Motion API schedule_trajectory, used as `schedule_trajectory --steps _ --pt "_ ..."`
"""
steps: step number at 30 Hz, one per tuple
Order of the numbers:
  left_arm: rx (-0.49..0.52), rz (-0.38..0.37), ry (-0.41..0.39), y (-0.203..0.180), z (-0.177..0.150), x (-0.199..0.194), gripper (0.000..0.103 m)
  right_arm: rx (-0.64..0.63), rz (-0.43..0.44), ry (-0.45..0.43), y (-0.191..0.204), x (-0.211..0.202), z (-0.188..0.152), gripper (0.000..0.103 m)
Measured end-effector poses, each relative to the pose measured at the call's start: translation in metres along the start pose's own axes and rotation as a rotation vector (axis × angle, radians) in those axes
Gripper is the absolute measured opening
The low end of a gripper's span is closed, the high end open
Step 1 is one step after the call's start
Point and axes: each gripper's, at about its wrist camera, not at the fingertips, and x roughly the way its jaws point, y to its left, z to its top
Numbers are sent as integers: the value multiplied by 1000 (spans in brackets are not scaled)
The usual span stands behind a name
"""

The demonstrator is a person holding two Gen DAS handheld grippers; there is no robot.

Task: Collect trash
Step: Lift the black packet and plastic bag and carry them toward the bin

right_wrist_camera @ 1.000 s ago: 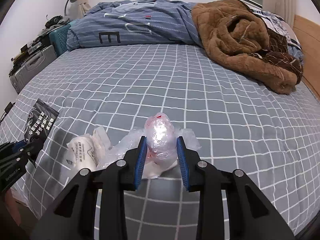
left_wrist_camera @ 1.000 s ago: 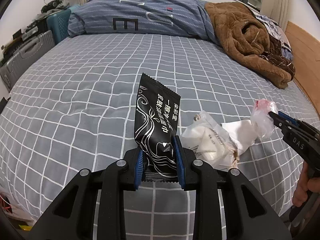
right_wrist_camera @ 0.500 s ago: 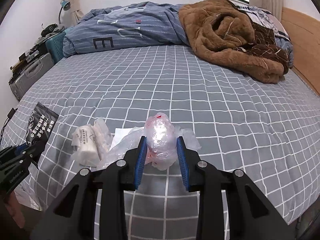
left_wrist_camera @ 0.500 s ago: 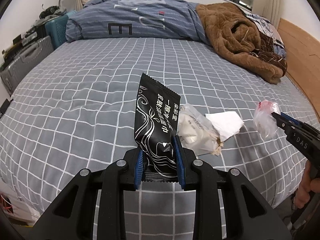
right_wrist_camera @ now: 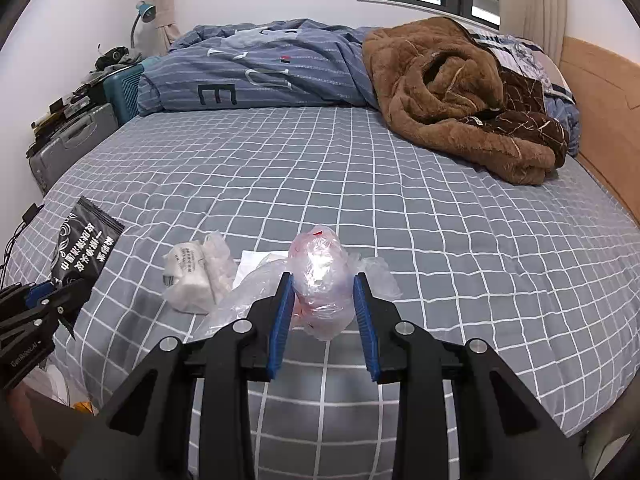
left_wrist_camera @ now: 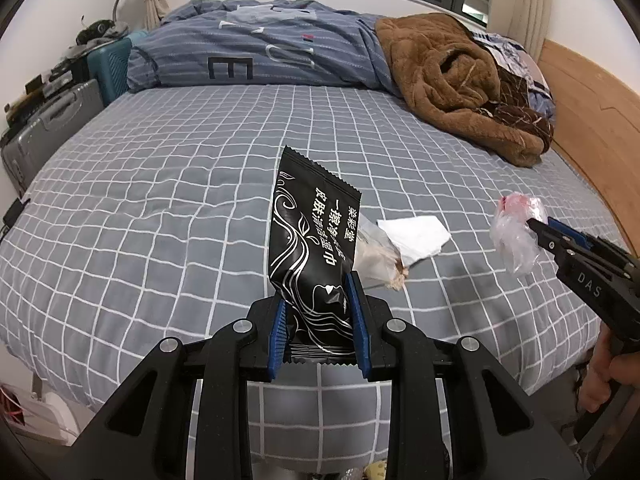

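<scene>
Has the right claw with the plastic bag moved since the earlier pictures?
Yes. The right claw with the crumpled plastic bag has pulled back and up from the white tissue sheet, which lies on the bed.

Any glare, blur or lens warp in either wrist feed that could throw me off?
Left wrist view: sharp; fisheye bends the bed grid; soft sheen on the black wet-wipe packet in the left gripper, print still readable. Right wrist view: bright glare on the crumpled clear plastic bag in the right gripper washes out its contents; corners vignetted black; no motion blur.
</scene>
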Motion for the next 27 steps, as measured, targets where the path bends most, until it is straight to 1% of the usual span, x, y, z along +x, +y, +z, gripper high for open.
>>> schedule_trajectory --steps 8,10,23,27 --pt "23 -8 4 -13 -8 -12 27 30 -9 -24 -13 -22 -6 30" --pt "26 10 21 -15 -10 -13 27 35 -10 -26 -15 -28 -9 30" --pt "27 28 31 -15 -21 -30 27 50 -7 -31 -17 -54 -24 30" --pt "16 30 17 -12 -24 -45 27 50 -12 -37 -17 -63 -30 30"
